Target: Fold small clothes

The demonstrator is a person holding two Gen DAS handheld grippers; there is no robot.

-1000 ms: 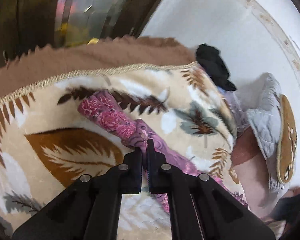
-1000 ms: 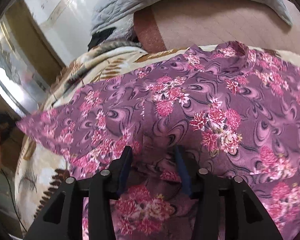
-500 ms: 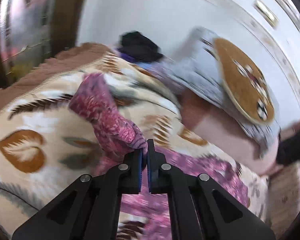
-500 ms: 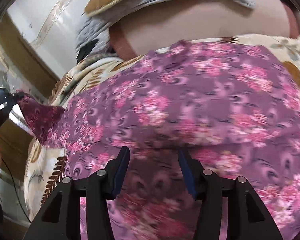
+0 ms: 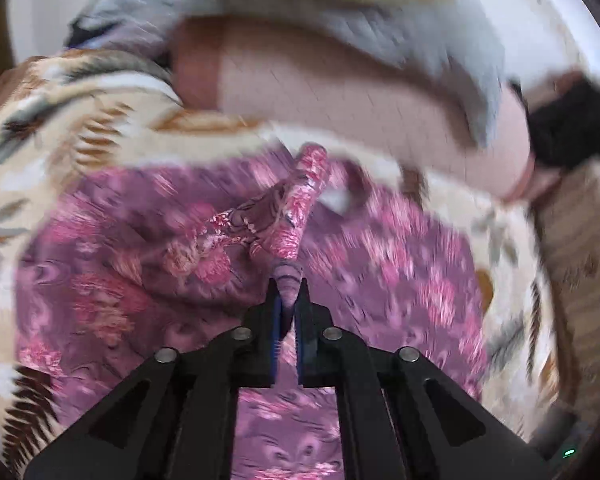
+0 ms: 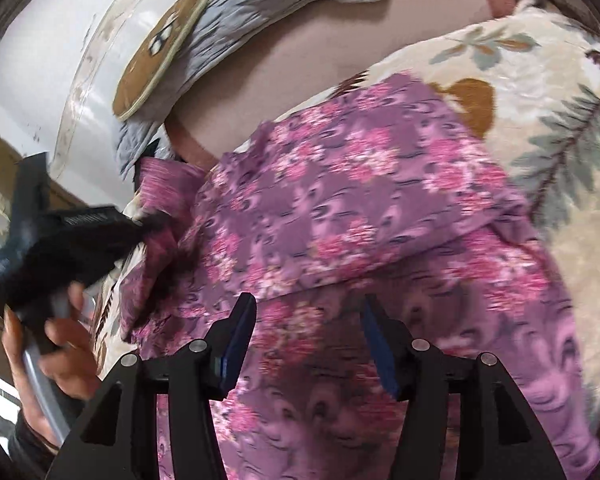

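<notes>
One sleeve, pinched by left tool, now swung over garment.

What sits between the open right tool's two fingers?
In the right wrist view, only the purple floral garment shows between the right tool's spread fingers; nothing is gripped.

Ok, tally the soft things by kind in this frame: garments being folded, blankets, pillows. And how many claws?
Garment, purple floral: 1
Blanket, cream with leaves: 1
Pillow, grey with a brown patch: 1
Claws: 2, left claw pinching a bunched part of the garment, right claw open above it
Total: 5; a dark item at the far edge is too blurred to class.
</notes>
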